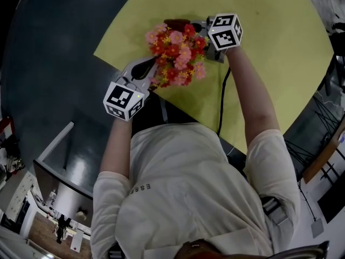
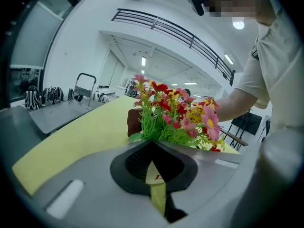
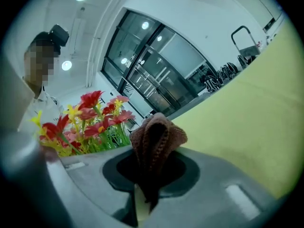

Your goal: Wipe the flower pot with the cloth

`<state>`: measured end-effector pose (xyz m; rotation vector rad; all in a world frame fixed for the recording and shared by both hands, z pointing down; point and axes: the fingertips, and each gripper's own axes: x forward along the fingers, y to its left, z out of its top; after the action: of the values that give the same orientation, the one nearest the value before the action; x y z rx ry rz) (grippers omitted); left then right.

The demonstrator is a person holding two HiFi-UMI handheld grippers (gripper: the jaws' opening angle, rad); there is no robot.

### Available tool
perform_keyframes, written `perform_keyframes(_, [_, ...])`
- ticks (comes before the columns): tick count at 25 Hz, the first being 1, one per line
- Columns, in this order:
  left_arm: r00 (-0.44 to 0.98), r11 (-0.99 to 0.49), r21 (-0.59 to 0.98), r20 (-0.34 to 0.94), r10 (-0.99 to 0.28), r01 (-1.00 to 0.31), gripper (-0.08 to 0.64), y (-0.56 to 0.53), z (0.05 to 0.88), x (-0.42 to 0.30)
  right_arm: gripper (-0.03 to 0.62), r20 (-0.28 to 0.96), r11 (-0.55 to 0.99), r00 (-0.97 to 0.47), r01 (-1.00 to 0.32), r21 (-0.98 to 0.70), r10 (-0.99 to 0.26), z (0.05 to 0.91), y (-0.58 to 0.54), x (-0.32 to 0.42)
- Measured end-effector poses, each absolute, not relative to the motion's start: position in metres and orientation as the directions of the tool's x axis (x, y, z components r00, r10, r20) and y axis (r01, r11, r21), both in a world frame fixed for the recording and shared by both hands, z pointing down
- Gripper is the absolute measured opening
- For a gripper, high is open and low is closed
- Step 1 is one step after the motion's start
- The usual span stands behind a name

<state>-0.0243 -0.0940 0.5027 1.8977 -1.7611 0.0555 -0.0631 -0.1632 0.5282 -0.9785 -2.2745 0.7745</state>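
Note:
A bunch of red, pink and yellow artificial flowers [image 1: 176,55] stands on the yellow-green table [image 1: 269,63]; the blooms hide the pot from above. My left gripper [image 1: 152,70] is shut, its tips right at the green stems [image 2: 152,127]; I cannot see whether anything is pinched. From the far right side my right gripper [image 1: 200,26] is shut on a brown knitted cloth [image 3: 156,137], which bulges out of the jaws beside the flowers [image 3: 90,115]. The cloth [image 1: 177,22] also shows at the far edge of the blooms.
A black cable [image 1: 222,101] runs down from the right gripper across the table. Dark floor lies left of the table's curved edge. A grey table [image 2: 61,113] and a trolley [image 2: 84,84] stand beyond. Chairs sit past the right edge [image 1: 329,74].

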Motion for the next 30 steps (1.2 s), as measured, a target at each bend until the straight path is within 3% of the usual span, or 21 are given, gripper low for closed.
perform_keyframes(15, [0.134,0.017,0.395,0.353,-0.926,-0.918,0.014,-0.096,0.506,-0.030,0.055,0.313,0.664,-0.690,0.322,-0.675,0.653,0.537,-0.184,0.004])
perform_keyframes(30, [0.136,0.006,0.414,0.312,-0.940,-0.910,0.014,-0.096,0.507,-0.031,0.055,0.429,0.791,-0.778,0.139,-0.596,0.459,0.542,-0.162,0.076])
